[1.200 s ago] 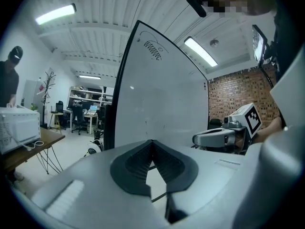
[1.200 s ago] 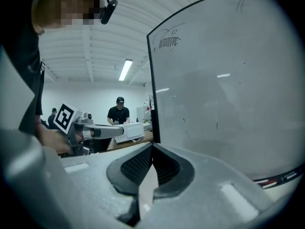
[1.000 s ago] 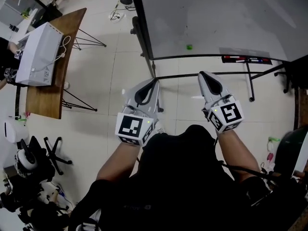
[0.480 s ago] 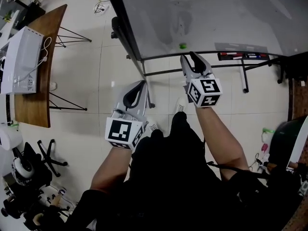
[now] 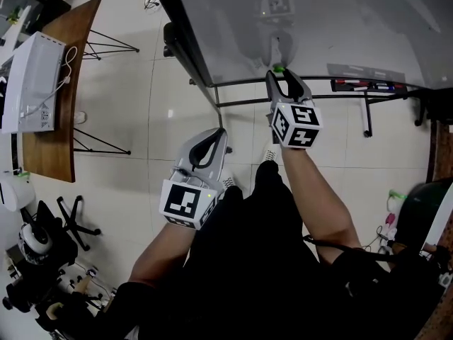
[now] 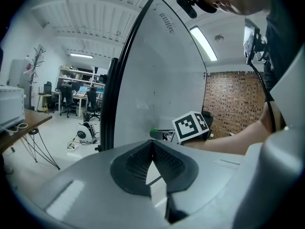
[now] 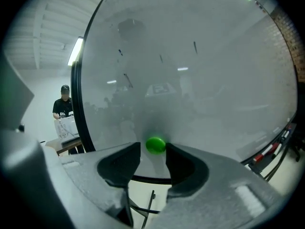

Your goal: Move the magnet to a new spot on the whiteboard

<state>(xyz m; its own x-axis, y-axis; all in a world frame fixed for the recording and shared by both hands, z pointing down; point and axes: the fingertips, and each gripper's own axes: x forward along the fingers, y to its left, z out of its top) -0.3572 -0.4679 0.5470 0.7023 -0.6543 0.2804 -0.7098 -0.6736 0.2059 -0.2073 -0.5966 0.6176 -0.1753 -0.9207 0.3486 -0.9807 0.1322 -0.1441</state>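
Observation:
A small green magnet (image 5: 279, 69) sticks near the bottom edge of the whiteboard (image 5: 333, 20). My right gripper (image 5: 281, 76) is up against the board with its tips on either side of the magnet. In the right gripper view the magnet (image 7: 155, 145) lies between the two dark pads (image 7: 125, 162), which have just been opening and do not press on it. My left gripper (image 5: 214, 136) hangs lower, left of the board's stand, shut with nothing in it (image 6: 152, 145). From there the magnet (image 6: 153, 129) and the right gripper's marker cube (image 6: 190, 126) show against the board.
A marker tray (image 5: 364, 86) with markers runs under the board's right side. The board's dark frame and stand legs (image 5: 185, 55) drop to the tiled floor. A wooden table (image 5: 53, 140) with a white box (image 5: 32, 83) stands at left. A person (image 7: 63, 109) stands far back.
The right gripper has travelled up to the board and now brackets the magnet, with its jaws spread apart. The left gripper has sunk slightly and stays shut.

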